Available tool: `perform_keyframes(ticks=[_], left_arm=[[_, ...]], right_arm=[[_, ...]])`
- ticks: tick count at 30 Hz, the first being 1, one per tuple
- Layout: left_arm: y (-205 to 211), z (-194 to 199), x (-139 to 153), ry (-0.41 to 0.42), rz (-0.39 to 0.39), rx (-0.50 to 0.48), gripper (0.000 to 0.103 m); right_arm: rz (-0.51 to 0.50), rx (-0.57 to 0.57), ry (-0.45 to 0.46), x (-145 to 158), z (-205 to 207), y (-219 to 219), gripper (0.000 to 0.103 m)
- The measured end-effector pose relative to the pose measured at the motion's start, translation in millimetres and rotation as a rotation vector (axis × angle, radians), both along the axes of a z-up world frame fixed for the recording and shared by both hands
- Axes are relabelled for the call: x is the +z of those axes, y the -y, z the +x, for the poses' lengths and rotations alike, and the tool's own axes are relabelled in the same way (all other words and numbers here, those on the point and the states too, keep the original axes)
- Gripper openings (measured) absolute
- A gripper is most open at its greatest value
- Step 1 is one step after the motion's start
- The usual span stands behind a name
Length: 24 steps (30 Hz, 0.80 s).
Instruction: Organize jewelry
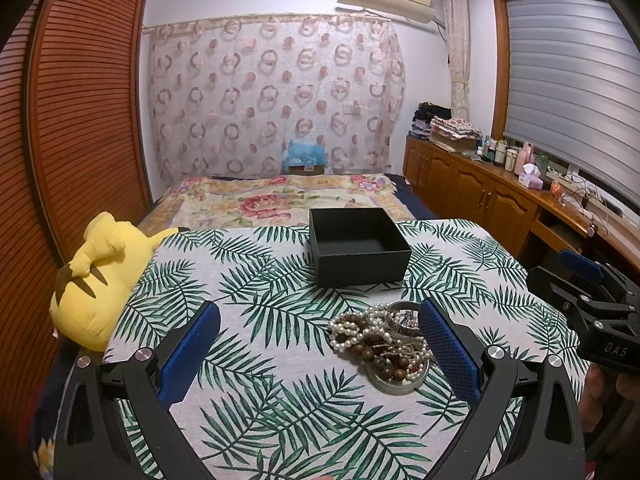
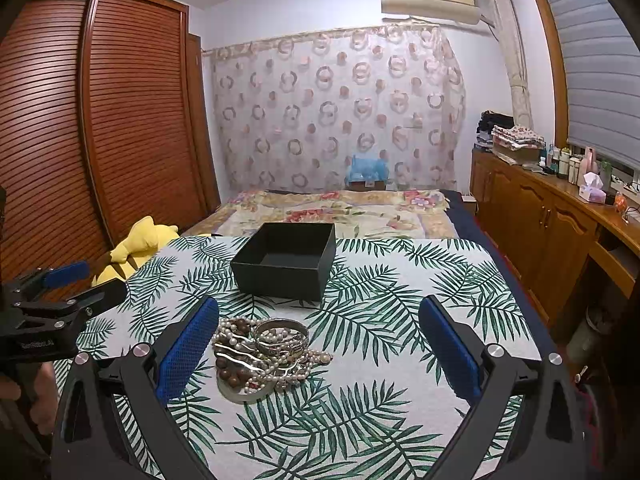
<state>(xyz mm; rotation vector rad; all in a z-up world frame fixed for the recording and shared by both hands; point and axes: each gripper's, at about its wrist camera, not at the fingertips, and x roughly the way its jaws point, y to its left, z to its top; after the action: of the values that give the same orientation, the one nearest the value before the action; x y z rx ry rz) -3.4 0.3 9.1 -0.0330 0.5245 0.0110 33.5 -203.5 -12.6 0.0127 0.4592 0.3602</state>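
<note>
— Jewelry (image 1: 380,336): where do we see it?
— Heaped in a round tin (image 1: 396,380) on the leaf-print cloth (image 1: 260,380): pearl strands, brown beads, a silver bangle (image 2: 282,336).
— And the black box (image 1: 358,250)?
— Behind the tin, lidless, nothing inside.
— Our grippers?
— Left gripper (image 1: 320,344) and right gripper (image 2: 318,346) both spread wide, holding nothing, above the cloth.
</note>
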Motion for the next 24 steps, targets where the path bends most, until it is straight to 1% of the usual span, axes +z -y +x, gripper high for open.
perform_keyframes(ticks=[16,24], left_arm=[[-0.5,0.8,-2.6,-0.002,-0.004,0.000,0.096],[-3.2,6.1,-15.9,-0.034,-0.008,-0.006,0.096]], right_arm=[[0.001,0.000,0.000,0.1,-0.4,-0.3,0.101],[0.003,0.020,-0.013,-1.7,2.1,-1.2,0.101]])
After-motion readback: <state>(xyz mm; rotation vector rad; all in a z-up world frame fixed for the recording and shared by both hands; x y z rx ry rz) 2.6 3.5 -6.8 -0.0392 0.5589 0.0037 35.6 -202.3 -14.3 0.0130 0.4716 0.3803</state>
